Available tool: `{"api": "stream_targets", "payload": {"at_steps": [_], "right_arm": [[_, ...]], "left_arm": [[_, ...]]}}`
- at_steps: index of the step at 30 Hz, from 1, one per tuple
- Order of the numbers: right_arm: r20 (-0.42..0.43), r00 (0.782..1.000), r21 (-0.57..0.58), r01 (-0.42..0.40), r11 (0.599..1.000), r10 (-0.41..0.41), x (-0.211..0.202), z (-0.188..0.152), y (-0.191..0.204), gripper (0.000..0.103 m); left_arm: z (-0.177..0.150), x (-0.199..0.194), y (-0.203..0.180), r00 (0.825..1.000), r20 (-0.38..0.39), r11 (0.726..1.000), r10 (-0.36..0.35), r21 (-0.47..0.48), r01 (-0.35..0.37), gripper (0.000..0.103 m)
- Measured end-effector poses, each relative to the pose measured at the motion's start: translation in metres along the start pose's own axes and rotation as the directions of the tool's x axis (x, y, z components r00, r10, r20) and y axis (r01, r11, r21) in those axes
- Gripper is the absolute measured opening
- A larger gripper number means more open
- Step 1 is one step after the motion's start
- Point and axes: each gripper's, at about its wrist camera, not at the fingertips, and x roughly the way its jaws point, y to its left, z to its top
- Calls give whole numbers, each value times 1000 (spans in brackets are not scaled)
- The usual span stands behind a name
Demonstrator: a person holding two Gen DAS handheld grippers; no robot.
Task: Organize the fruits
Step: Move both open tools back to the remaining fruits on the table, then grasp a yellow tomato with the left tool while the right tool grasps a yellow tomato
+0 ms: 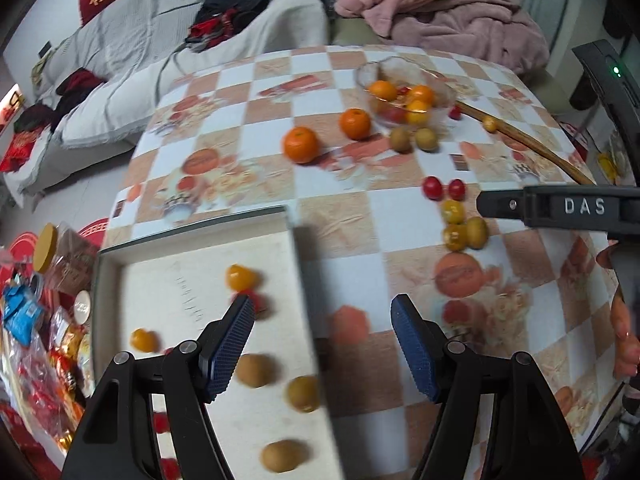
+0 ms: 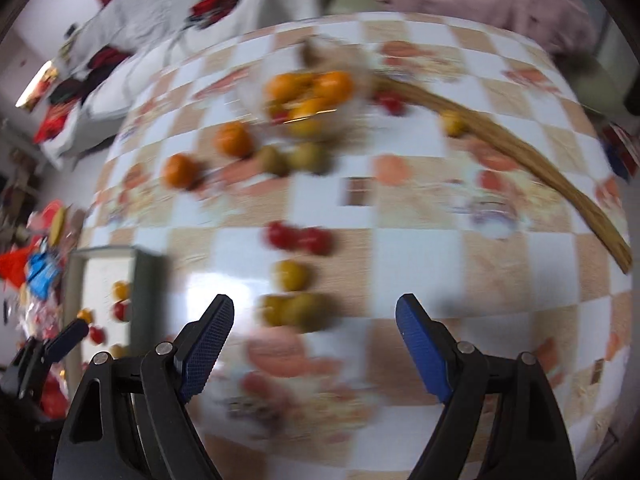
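Observation:
My left gripper (image 1: pixel 324 340) hangs open and empty over the right edge of a shallow white tray (image 1: pixel 192 256). The tray holds a yellow tomato (image 1: pixel 242 277), brown round fruits (image 1: pixel 254 370) and small red ones. My right gripper (image 2: pixel 316 312) is open and empty above a pair of yellowish fruits (image 2: pixel 296 312) on the checked tablecloth. Beyond them lie a yellow tomato (image 2: pixel 291 275) and red cherry tomatoes (image 2: pixel 298 238). Two oranges (image 1: pixel 301 144) (image 1: pixel 355 123) and two brown fruits (image 1: pixel 401 139) sit near a glass bowl (image 1: pixel 404 68) with more fruit in it. The right wrist view is blurred.
A curved wooden stick (image 1: pixel 520 140) lies across the table's far right with a small yellow fruit against it. Snack packets (image 1: pixel 24 312) crowd the floor left of the tray. A sofa (image 1: pixel 132 40) and a pink blanket (image 1: pixel 440 4) lie beyond the table.

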Motion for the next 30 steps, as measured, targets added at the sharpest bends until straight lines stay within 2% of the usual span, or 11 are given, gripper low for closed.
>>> {"api": "stream_targets", "payload": {"at_steps": [7, 13, 21, 30], "right_arm": [[5, 997, 41, 76, 996, -76, 11, 17, -59, 86], [3, 995, 18, 102, 995, -103, 27, 29, -84, 83], [51, 992, -33, 116, 993, -115, 42, 60, -83, 77], [97, 988, -40, 128, 991, -124, 54, 101, -79, 63]], "left_arm": [[8, 30, -43, 999, -24, 999, -24, 45, 25, 72], [20, 55, -65, 999, -28, 998, -36, 58, 38, 72], [32, 74, -80, 999, -32, 999, -34, 41, 36, 72], [39, 79, -86, 1000, -21, 1000, -23, 14, 23, 72]]}}
